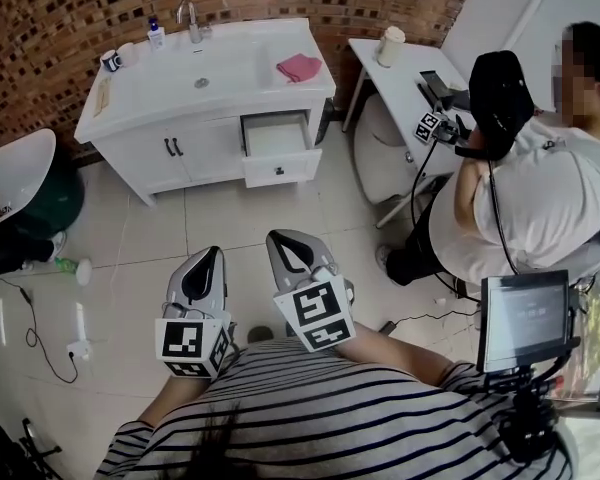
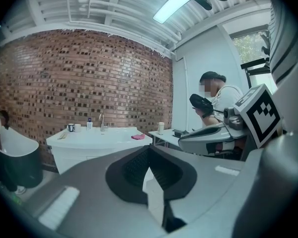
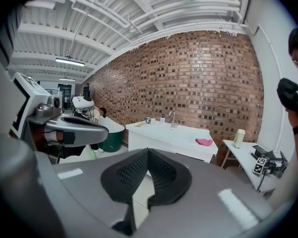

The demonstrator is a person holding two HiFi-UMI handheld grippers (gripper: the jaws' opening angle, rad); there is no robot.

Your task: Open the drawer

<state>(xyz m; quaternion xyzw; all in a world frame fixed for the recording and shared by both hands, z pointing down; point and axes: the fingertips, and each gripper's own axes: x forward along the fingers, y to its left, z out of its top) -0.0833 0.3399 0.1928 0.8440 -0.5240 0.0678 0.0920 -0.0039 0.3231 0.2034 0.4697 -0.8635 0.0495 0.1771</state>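
A white vanity cabinet stands against the brick wall, far ahead of me. Its right-hand drawer is pulled out, and the empty inside shows. Two cabinet doors to its left are closed. My left gripper and right gripper hover side by side over the tiled floor, well short of the cabinet. Both are shut with nothing between the jaws. In the left gripper view the left gripper points at the vanity. The right gripper faces the vanity in its own view.
On the vanity top are a pink cloth, a faucet and mugs. A white side table with a cup stands to the right. A person sits beside it. A monitor on a stand is at my right.
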